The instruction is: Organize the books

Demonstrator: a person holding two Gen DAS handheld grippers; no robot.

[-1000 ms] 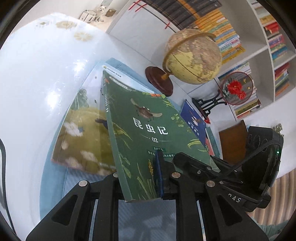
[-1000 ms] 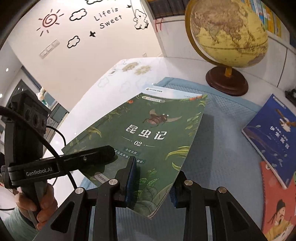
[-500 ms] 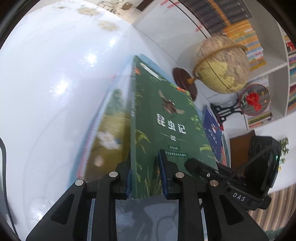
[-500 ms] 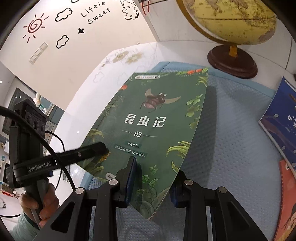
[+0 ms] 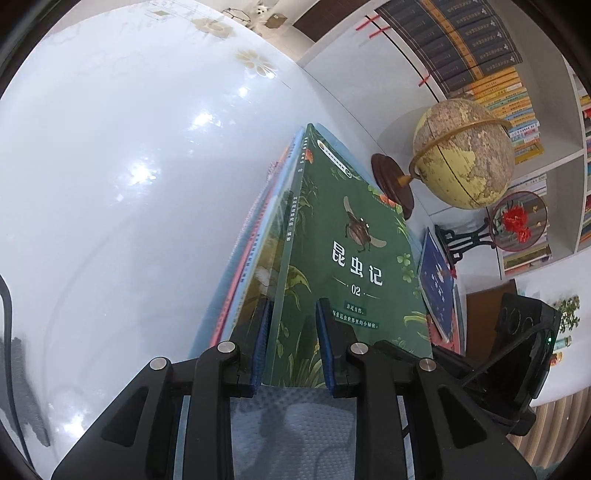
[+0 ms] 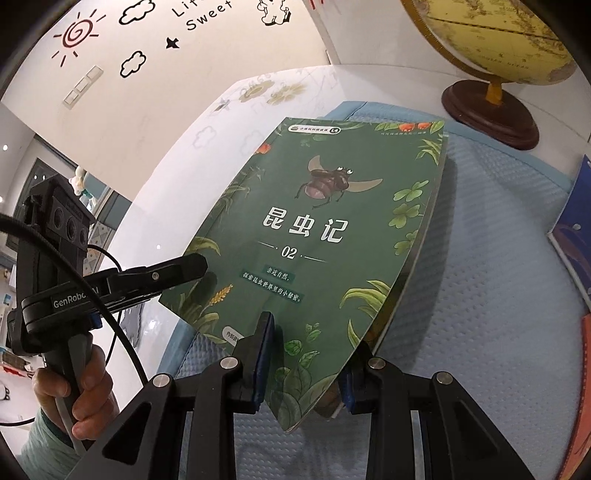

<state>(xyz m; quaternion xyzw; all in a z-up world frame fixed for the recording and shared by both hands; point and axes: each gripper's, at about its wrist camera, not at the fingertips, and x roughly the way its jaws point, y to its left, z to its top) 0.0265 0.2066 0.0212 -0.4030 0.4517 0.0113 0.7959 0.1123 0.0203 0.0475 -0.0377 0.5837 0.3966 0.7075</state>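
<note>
Both grippers are clamped on the green book [image 6: 325,236]: left gripper [image 5: 291,345] at its spine edge, right gripper [image 6: 306,363] at the near corner. It sits tilted over the blue mat [image 6: 480,295], stacked books [image 5: 251,258] to its left, globe [image 5: 461,155] far right.

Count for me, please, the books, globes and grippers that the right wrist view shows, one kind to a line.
Books: 3 (green book, blue book, red book)
Globes: 1 (globe)
Grippers: 2 (left gripper, right gripper)
Total: 6
</note>
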